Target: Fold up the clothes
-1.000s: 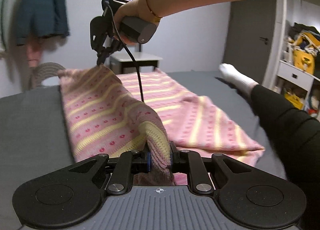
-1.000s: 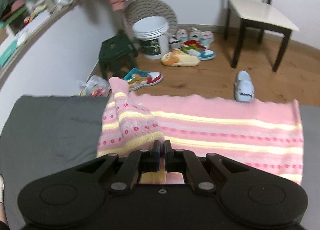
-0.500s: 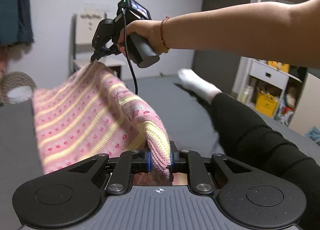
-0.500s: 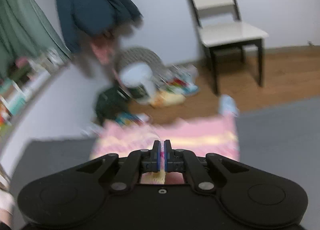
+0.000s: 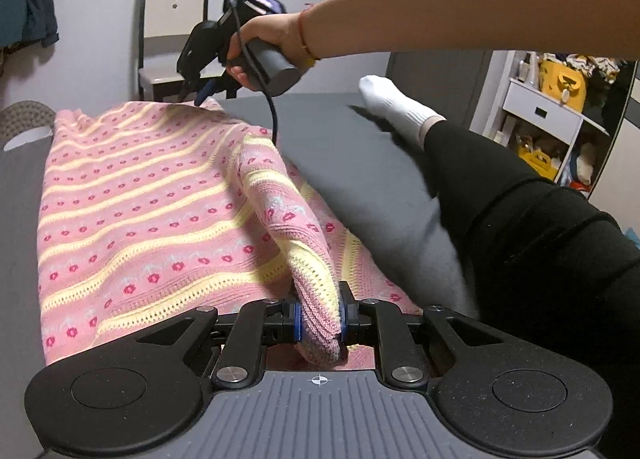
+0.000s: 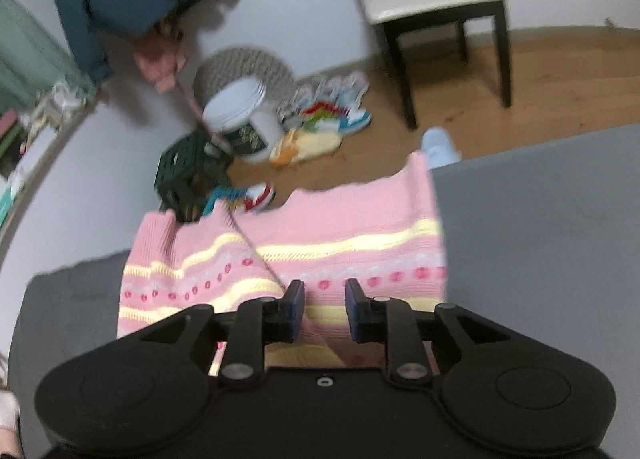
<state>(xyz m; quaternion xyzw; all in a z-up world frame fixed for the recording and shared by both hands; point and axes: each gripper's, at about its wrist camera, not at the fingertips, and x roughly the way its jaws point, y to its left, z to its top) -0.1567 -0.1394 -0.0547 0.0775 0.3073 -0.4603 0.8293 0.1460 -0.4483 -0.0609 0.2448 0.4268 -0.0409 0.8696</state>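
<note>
A pink knitted sweater (image 5: 140, 215) with yellow stripes and red dots lies folded on the grey bed (image 5: 352, 163). My left gripper (image 5: 319, 317) is shut on a bunched sleeve or edge of it at the near end. At the sweater's far corner a hand holds my right gripper (image 5: 200, 93) just above the knit. In the right wrist view that right gripper (image 6: 325, 309) stands open over the sweater (image 6: 340, 227), nothing between its fingers.
A person's leg in black with a white sock (image 5: 396, 107) lies on the bed to the right. Beyond the bed's far edge stand a chair (image 6: 432, 3), a white bucket (image 6: 244, 115), a dark stool (image 6: 188, 175) and several shoes (image 6: 320, 115) on the wooden floor.
The right gripper carried its sweater corner across, lowered it at the bed's far edge and opened. The left gripper kept its hold as the sweater folded over.
</note>
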